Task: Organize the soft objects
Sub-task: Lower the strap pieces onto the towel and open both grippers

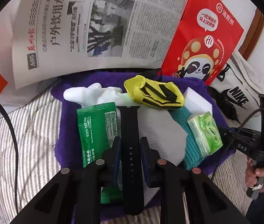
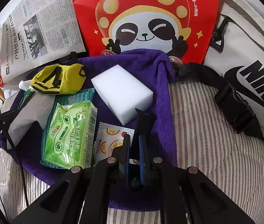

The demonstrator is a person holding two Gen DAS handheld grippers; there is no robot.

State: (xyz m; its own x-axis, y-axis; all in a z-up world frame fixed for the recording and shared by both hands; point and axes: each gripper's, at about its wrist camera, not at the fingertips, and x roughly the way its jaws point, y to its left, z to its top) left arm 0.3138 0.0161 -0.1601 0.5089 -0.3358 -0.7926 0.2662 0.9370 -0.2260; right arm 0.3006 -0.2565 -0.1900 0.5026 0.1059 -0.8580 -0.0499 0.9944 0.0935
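On the bed, a purple towel carries the soft things. Near its left edge lies a green sachet. Beside it the black watch strap runs between the parted fingers of the left claw, not clamped, probably lined up for a pick. The green tissue pack and white sponge follow; the right claw hangs nearly closed, empty, above a citrus-print sachet.

Bright, even light (fisheye-warped, dark-vignetted edges).
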